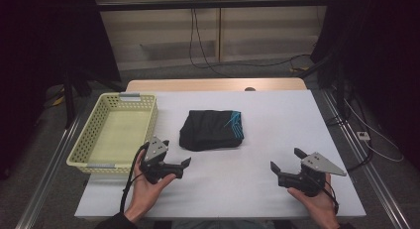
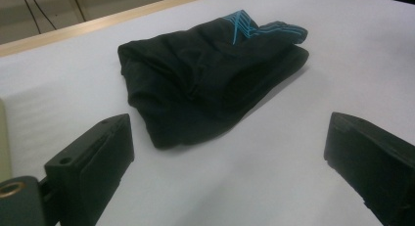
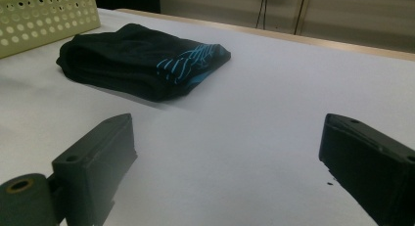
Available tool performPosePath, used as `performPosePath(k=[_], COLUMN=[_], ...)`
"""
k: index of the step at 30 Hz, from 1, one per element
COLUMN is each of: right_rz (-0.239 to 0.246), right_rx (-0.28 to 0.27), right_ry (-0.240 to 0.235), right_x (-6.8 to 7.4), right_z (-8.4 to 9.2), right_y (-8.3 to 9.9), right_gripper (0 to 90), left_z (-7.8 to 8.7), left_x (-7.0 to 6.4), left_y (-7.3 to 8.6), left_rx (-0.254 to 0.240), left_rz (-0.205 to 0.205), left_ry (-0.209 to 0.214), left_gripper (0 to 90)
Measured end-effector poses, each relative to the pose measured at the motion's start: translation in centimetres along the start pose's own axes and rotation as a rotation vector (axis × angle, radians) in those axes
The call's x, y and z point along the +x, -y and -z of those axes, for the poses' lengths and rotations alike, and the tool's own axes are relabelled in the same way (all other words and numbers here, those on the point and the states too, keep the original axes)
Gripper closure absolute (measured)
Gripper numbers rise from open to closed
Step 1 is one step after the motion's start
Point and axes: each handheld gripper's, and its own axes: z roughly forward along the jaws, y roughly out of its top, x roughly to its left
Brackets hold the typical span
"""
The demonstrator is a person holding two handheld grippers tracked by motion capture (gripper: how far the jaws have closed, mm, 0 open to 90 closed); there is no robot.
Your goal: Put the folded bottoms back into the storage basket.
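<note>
Both tongs (image 1: 176,162) (image 1: 286,165) agape nr folded garment (image 1: 212,130), part-cropped.

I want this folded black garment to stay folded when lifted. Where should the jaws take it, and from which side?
Probably the thick folded edge nearest the person on the black garment, coming in low from that side with the open left gripper; the layers stack there, so one pinch likely catches them all.
</note>
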Motion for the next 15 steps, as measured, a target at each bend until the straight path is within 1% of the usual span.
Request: performPosePath(k=[1,2,3,4,5,8,9,11,13,14,15], right_rz=[0.000,-0.002,-0.001,-0.001,0.001,-0.002,-0.003,-0.001,-0.002,-0.005,-0.007], right_rx=[0.000,0.004,0.002,0.002,0.002,0.003,0.004,0.001,0.001,0.003,0.003], right_ry=[0.000,0.002,0.002,0.002,0.002,0.003,0.004,0.005,0.004,0.003,0.004], right_x=[0.0,0.0,0.0,0.0,0.0,0.1,0.1,0.0,0.0,-0.1,-0.1], right_z=[0.0,0.0,0.1,0.1,0.1,0.1,0.1,0.1,0.1,0.1,0.1], right_y=[0.0,0.0,0.0,0.0,0.0,0.0,0.0,0.0,0.0,0.0,0.0], right_gripper=[6.3,6.2,6.2,6.2,6.2,6.2,6.2,6.2,6.2,6.1,6.2], left_z=[-0.2,-0.6,-1.1,-1.1,-1.5,-2.0,-2.3,-3.0,-3.2,-3.7,-3.9], left_x=[0.1,0.0,0.2,0.2,0.3,0.5,0.6,0.7,0.8,0.9,1.0], left_y=[-0.1,-0.1,-0.1,-0.1,-0.2,-0.6,-0.8,-1.5,-1.8,-2.3,-2.5], left_rx=[0.007,0.011,0.026,0.026,0.031,0.037,0.037,0.039,0.040,0.049,0.052], left_rz=[-0.008,-0.005,0.006,0.006,0.012,0.010,0.015,0.007,0.004,-0.002,0.002], left_ry=[-0.006,-0.011,0.001,0.001,0.001,-0.008,-0.012,-0.027,-0.027,-0.032,-0.030], left_gripper=[4.5,4.6,4.6,4.9,4.9,4.9,4.9,4.9,5.0,5.4,5.4])
